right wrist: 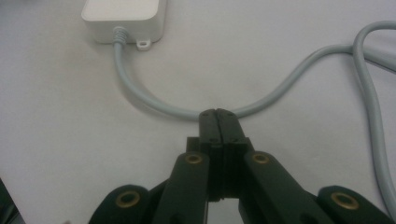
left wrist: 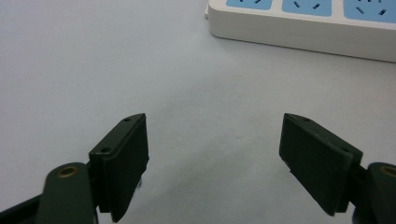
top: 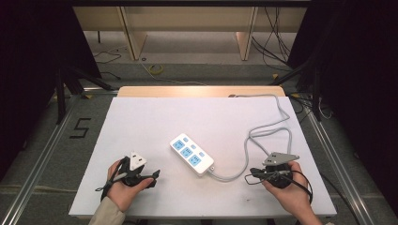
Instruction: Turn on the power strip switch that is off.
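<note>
1. Power strip (top: 191, 154): white, rectangular, blue sockets; centre of frame on the matte white surface (top: 141, 122).
2. Grey cord (top: 263, 133): round, looped at right.
3. Left tongs (top: 152, 177): spread apart, empty.
4. Right tongs (right wrist: 218, 113): closed beside the cord; grip uncertain.

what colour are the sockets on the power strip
Light blue sockets on a white strip, best in the high view.

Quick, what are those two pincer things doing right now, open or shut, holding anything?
Left gripper: fingers open, nothing between them.
Right gripper: fingers shut, their tips at the grey cable; whether they pinch it cannot be told.
</note>
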The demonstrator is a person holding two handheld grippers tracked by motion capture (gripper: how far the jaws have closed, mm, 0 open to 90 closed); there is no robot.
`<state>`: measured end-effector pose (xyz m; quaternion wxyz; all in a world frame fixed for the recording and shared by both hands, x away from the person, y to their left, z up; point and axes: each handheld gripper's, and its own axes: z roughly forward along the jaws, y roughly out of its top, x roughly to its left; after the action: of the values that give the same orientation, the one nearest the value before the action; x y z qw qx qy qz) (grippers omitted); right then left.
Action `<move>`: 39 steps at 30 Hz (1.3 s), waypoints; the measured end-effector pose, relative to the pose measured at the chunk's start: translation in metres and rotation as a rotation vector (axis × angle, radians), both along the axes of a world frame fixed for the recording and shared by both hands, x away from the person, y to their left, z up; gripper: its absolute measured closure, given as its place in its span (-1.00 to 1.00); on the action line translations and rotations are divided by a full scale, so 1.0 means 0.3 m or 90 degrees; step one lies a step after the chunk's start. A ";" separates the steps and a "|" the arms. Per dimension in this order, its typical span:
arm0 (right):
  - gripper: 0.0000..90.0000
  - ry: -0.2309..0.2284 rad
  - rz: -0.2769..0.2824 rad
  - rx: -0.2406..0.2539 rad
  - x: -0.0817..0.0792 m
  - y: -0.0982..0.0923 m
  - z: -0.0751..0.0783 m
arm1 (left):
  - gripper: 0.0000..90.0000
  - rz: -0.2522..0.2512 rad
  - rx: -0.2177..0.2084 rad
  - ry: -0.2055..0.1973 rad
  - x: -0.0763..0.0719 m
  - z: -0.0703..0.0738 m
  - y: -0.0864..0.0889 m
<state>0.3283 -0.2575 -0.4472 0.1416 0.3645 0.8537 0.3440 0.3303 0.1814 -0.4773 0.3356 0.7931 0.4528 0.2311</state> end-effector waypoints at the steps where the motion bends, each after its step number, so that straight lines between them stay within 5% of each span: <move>1: 1.00 0.001 0.003 0.000 0.001 0.003 0.004 | -0.47 0.000 0.000 0.000 0.000 0.000 0.000; 39: 1.00 0.015 0.032 0.015 0.037 0.099 0.047 | -0.47 0.004 0.004 -0.004 0.001 0.001 0.002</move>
<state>0.3394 -0.2279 -0.4331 0.1184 0.3488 0.8601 0.3528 0.3307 0.1821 -0.4770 0.3339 0.7921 0.4534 0.2358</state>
